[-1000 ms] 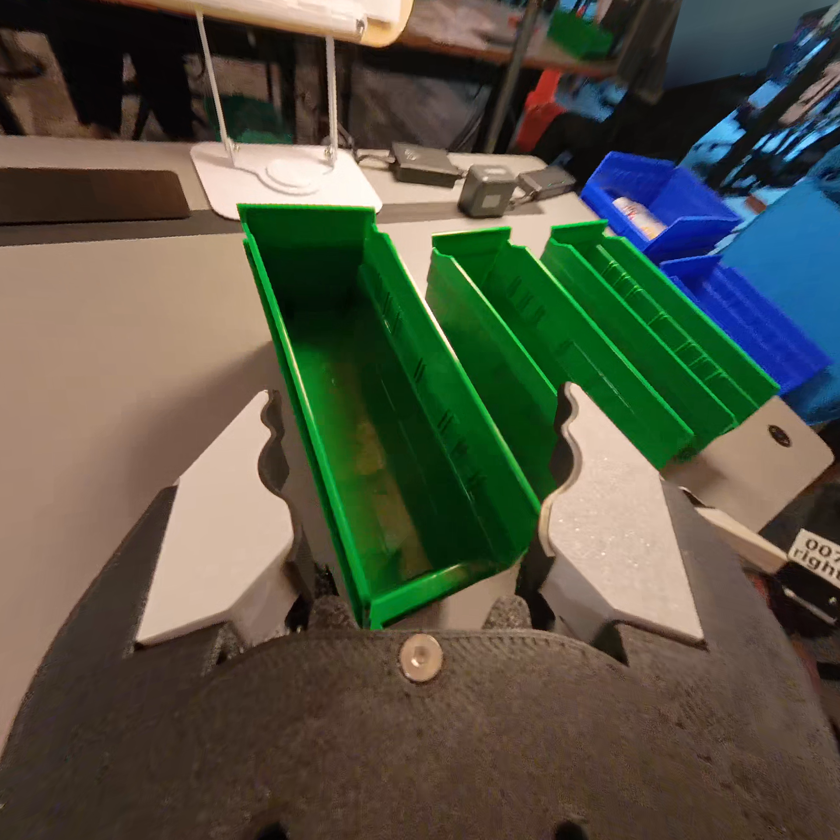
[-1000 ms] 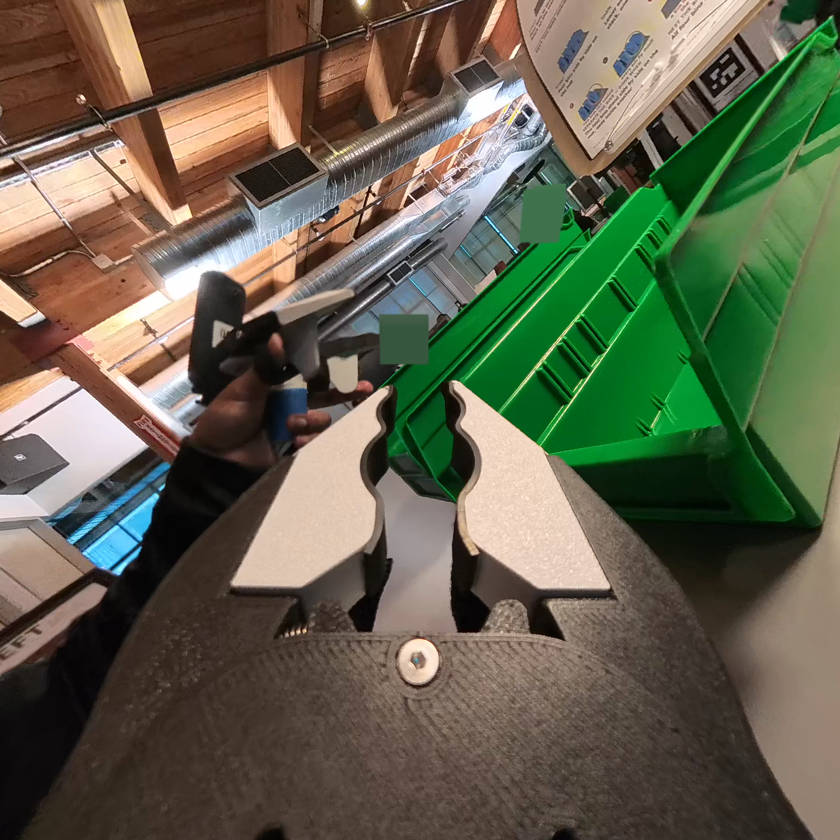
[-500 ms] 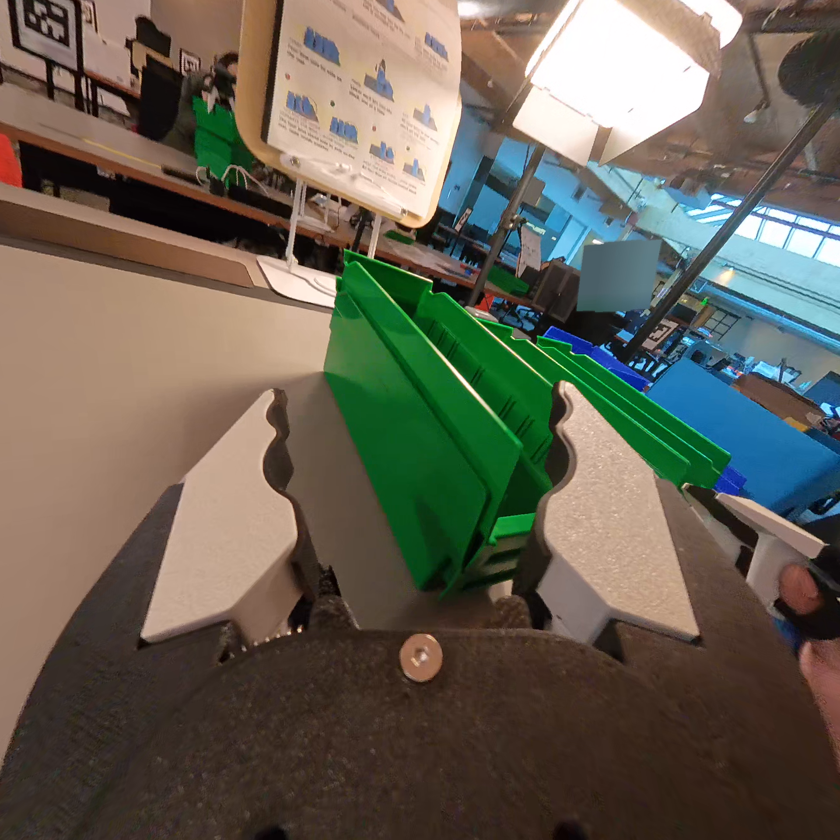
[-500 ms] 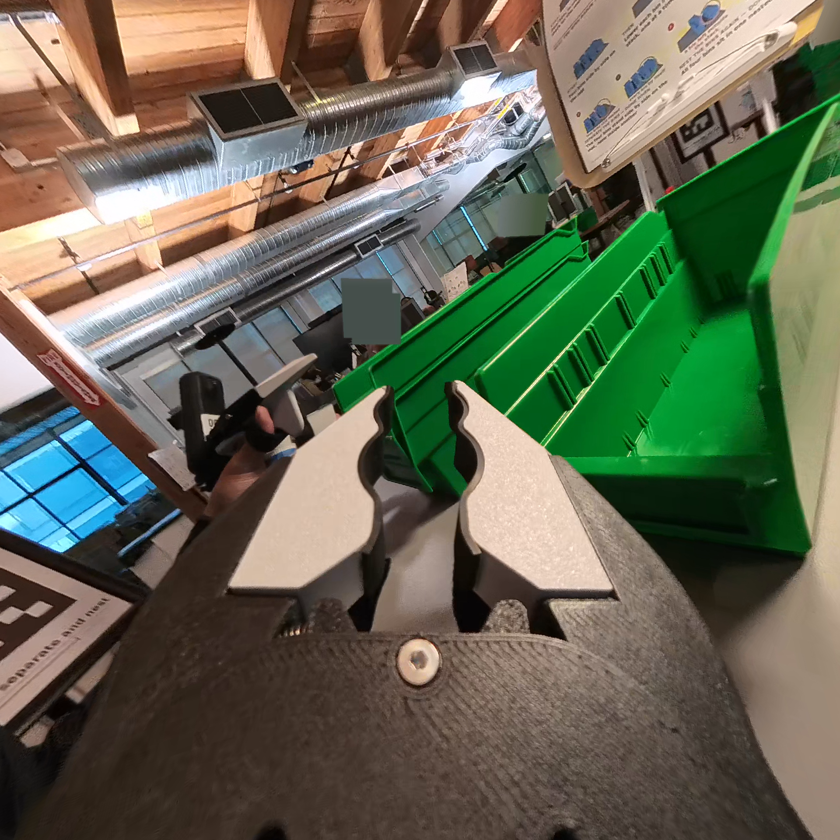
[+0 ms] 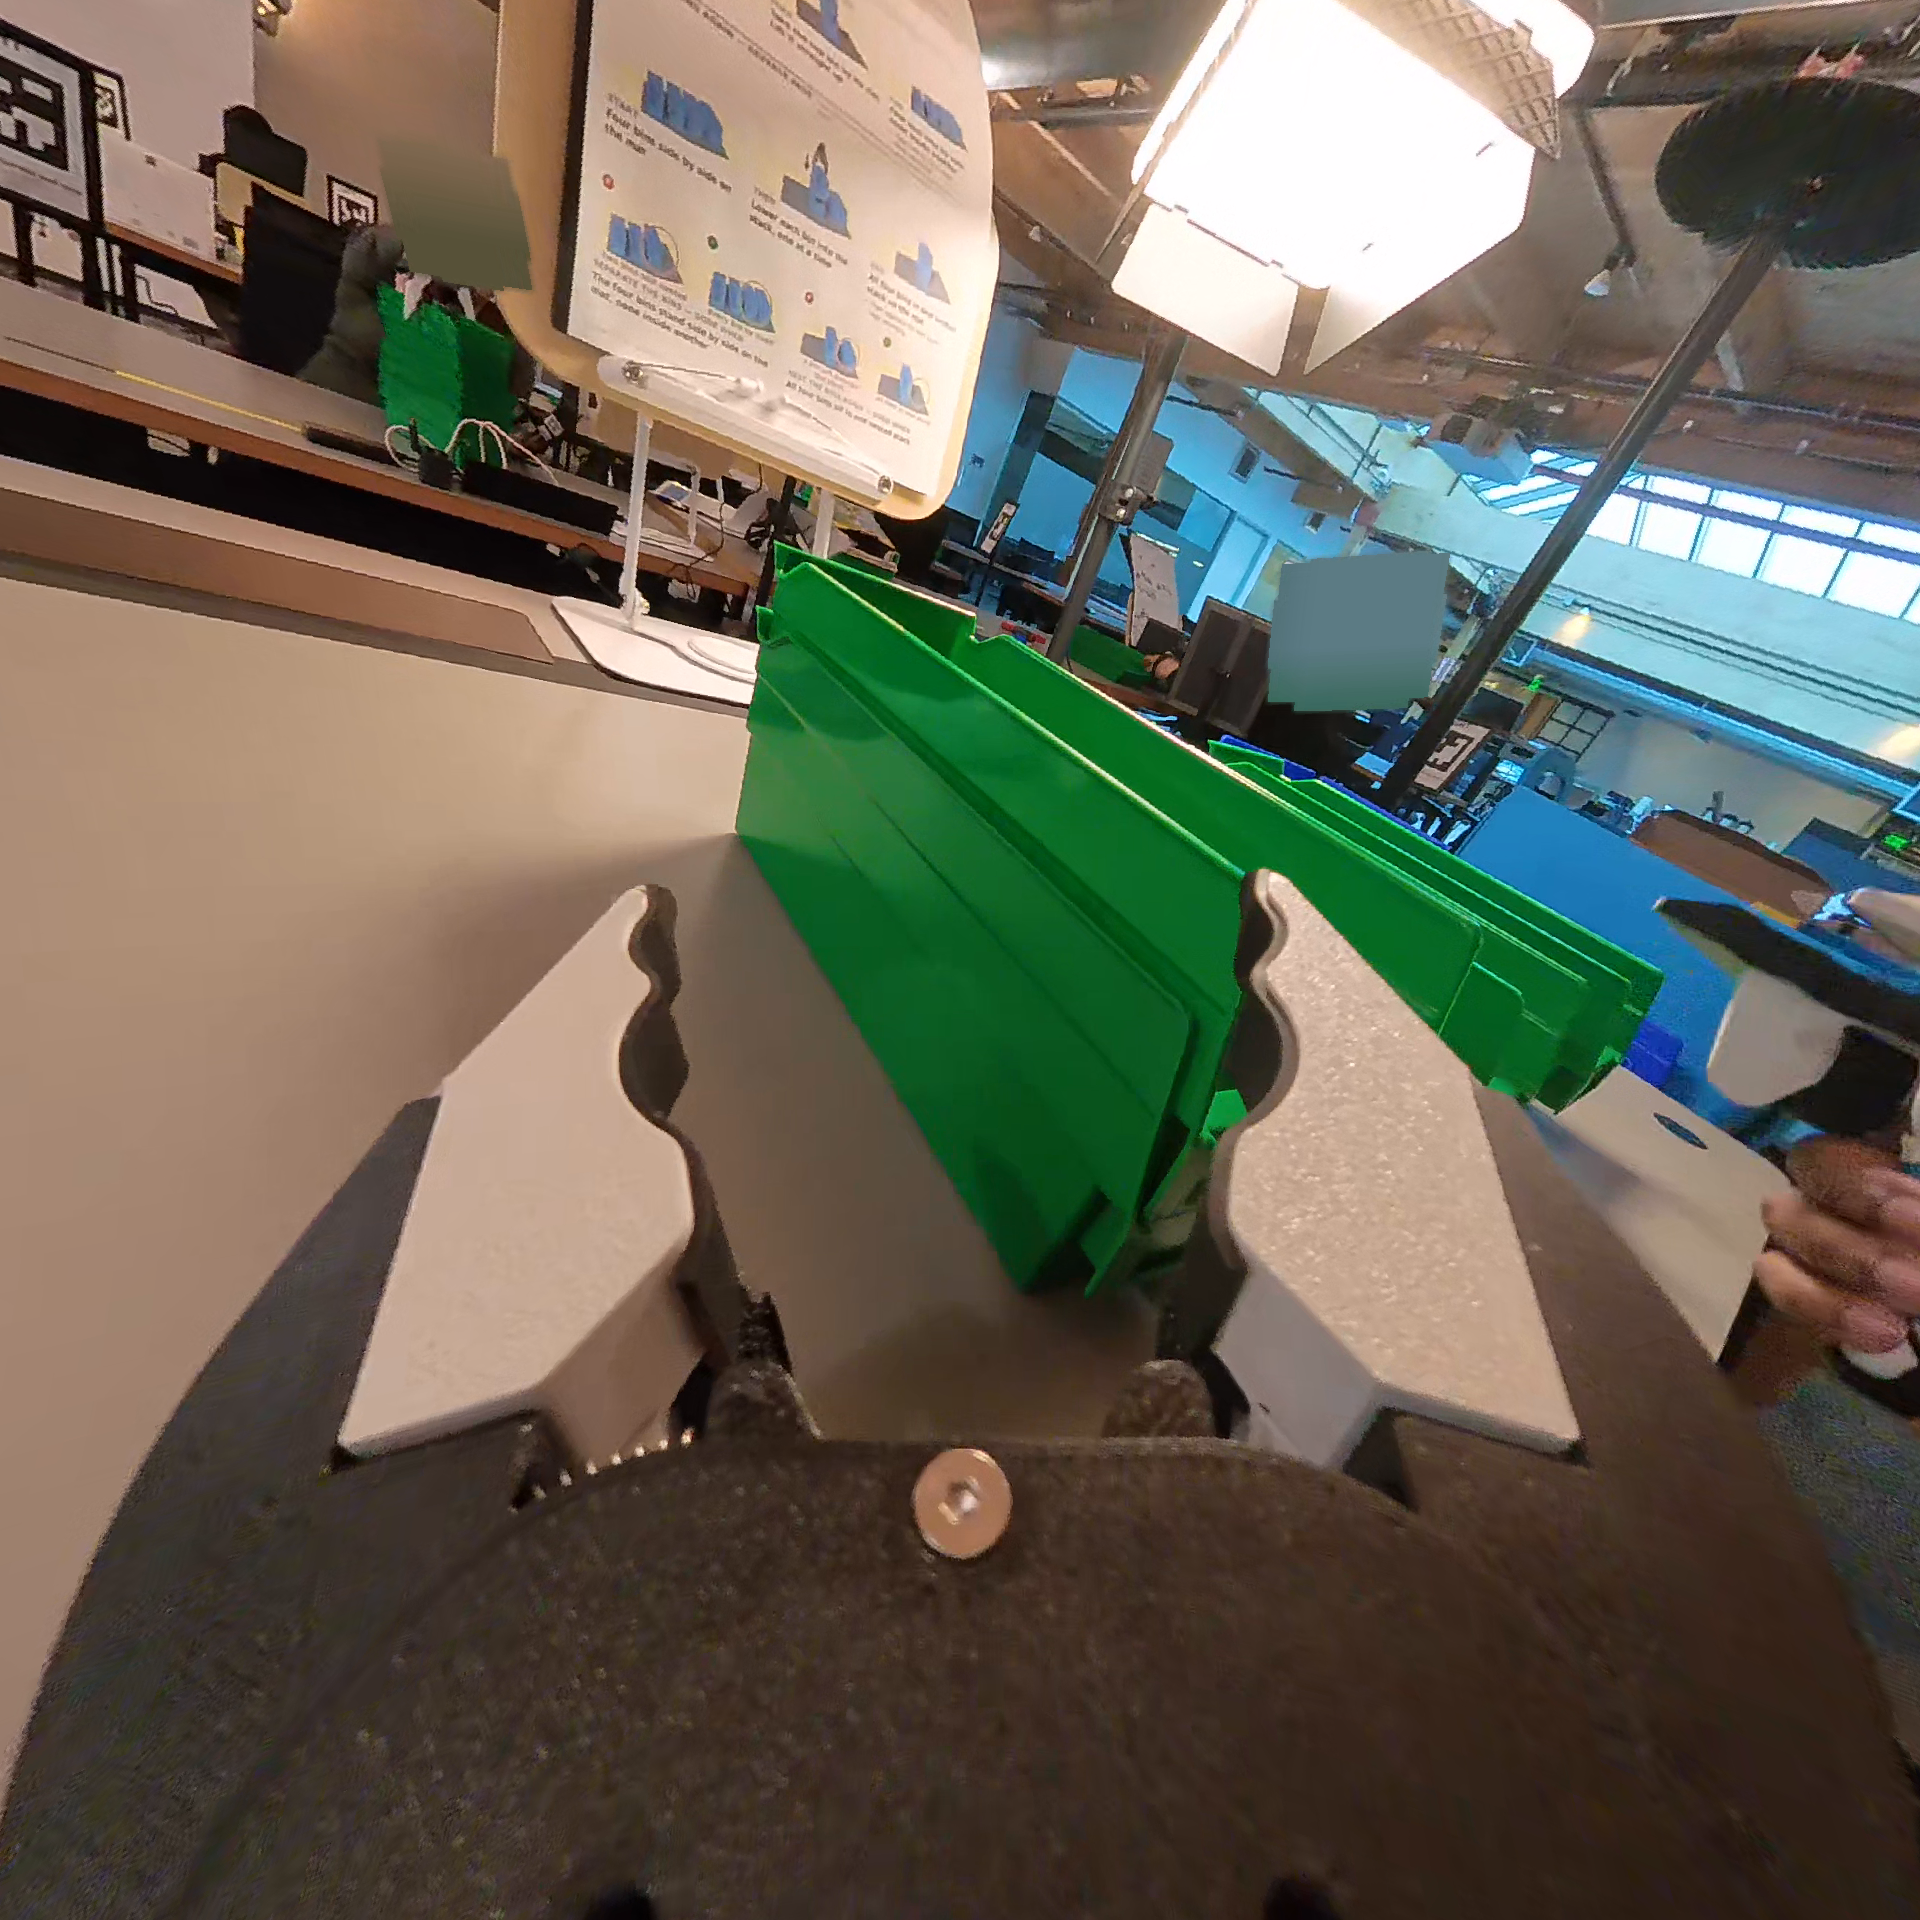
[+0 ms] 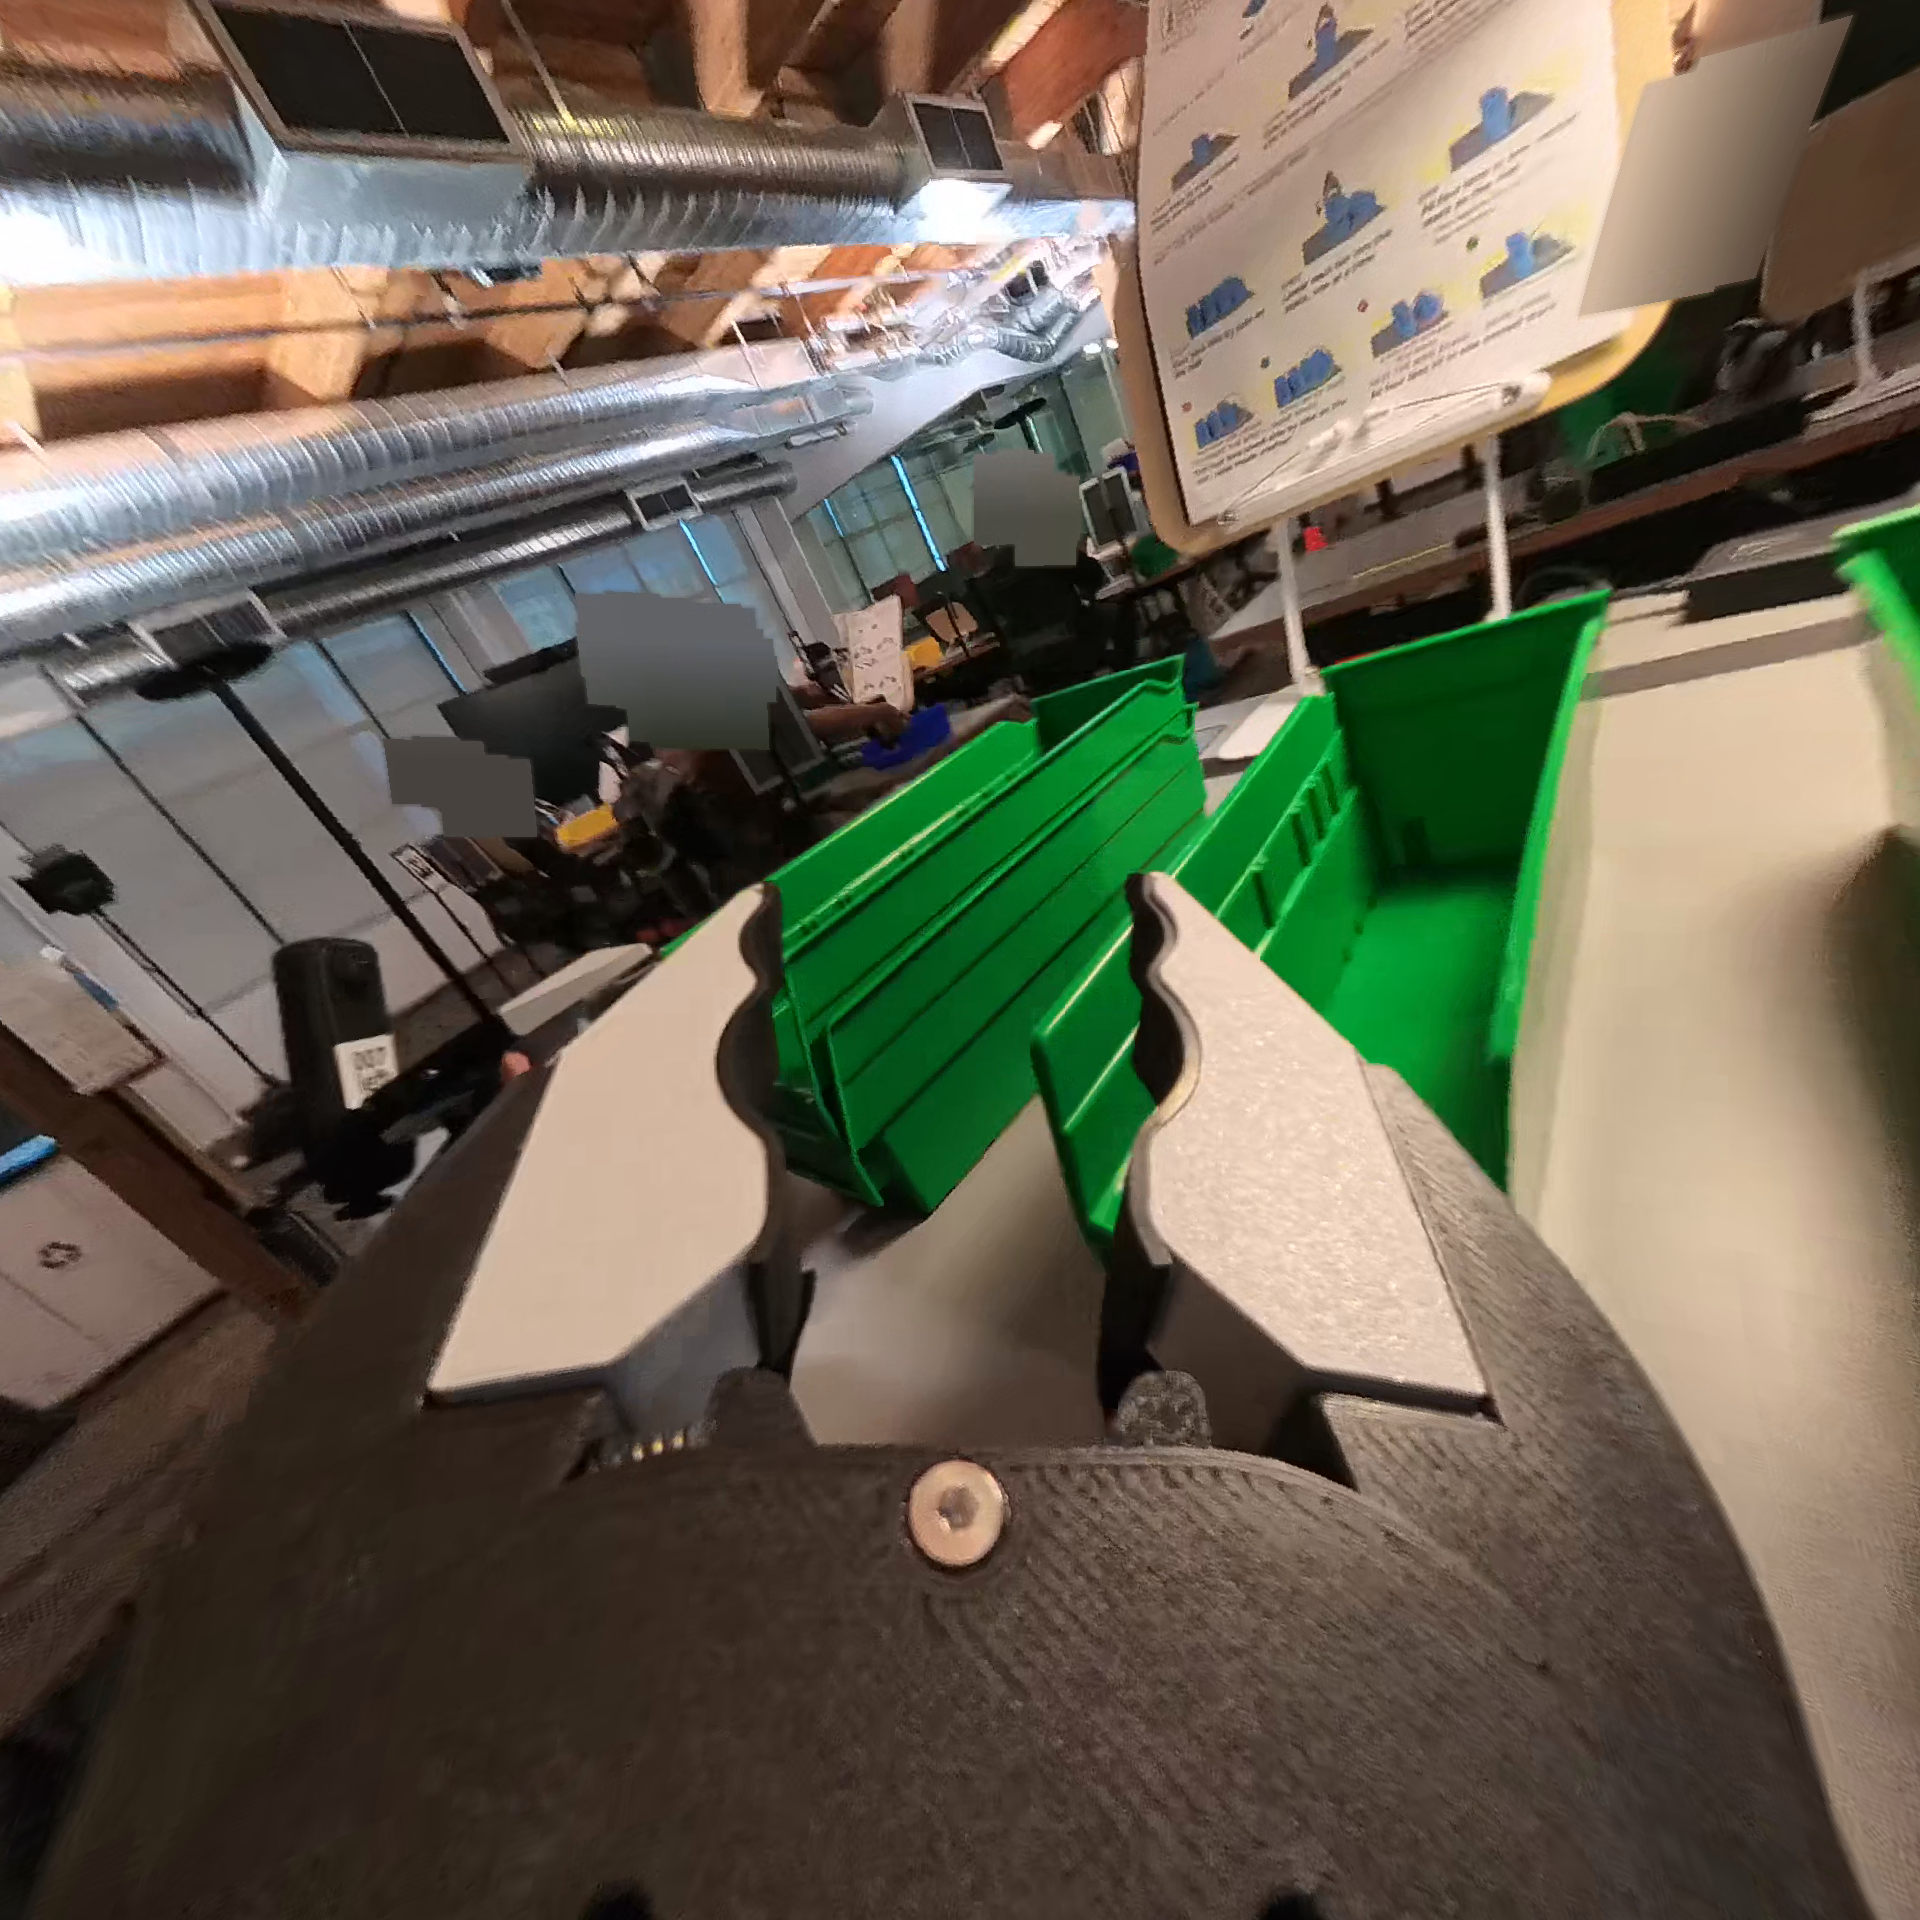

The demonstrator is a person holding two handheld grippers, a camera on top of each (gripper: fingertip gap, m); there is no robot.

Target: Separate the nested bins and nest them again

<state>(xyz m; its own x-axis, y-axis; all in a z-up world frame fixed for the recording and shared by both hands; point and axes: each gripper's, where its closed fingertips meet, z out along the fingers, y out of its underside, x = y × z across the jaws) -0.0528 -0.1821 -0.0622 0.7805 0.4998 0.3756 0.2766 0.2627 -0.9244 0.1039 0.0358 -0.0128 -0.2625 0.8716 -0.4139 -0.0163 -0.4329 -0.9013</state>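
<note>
In the left wrist view a green bin (image 5: 987,935) stands on the grey table (image 5: 312,831) and shows its ribbed outer wall. My left gripper (image 5: 956,888) is open wide. The bin's near end lies between the fingers, close to the right finger (image 5: 1351,1091) and well clear of the left one. More green bins (image 5: 1538,987) stand behind it. My right gripper (image 6: 954,888) is open and holds nothing. A ribbed green bin (image 6: 987,914) stands ahead of it between the fingertips. An open green bin (image 6: 1434,935) stands behind its right finger. The right gripper also shows at the right edge of the left wrist view (image 5: 1766,997), held by a hand (image 5: 1839,1247).
An instruction board on a white stand (image 5: 769,239) is at the table's back. A lamp (image 5: 1330,177) hangs above on a black pole. Blue bins (image 5: 1652,1049) lie past the green ones. Another green bin edge (image 6: 1881,592) shows at far right. The left gripper's black handle (image 6: 332,1029) is at left.
My left gripper dropped from looking down into the bin to low beside its outer wall, its jaws a little narrower. My right gripper opened from nearly shut, with nothing between the pads, and levelled toward the bins.
</note>
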